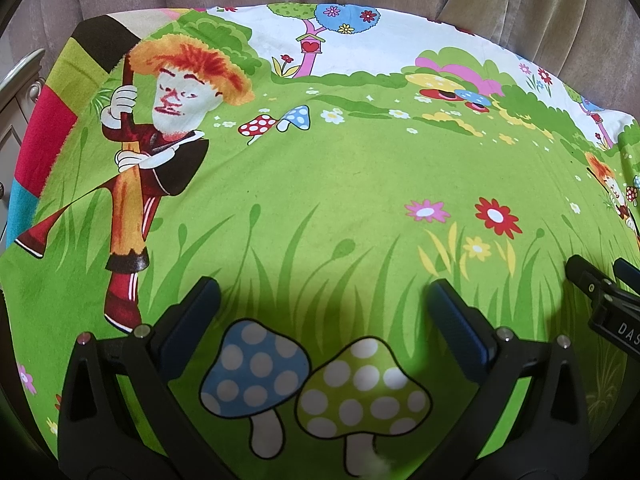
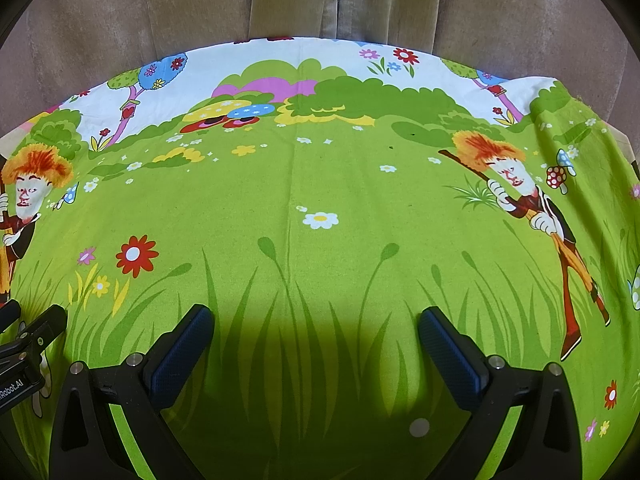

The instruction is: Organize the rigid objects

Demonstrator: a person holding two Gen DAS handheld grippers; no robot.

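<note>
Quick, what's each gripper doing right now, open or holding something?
Left gripper: open, holding nothing.
Right gripper: open, holding nothing.

**A cartoon meadow under velvet drapes**

A bright green printed cloth (image 1: pixel 352 184) covers the whole surface, showing grass, flowers, spotted mushrooms and a straw-hatted figure; its far strip is white with trees. Behind it hang heavy brownish-beige curtains (image 2: pixel 344 0) in deep folds. At the left edge stands pale furniture with a moulded trim (image 1: pixel 20 80). A soft shadow darkens the near part of the cloth.
</note>
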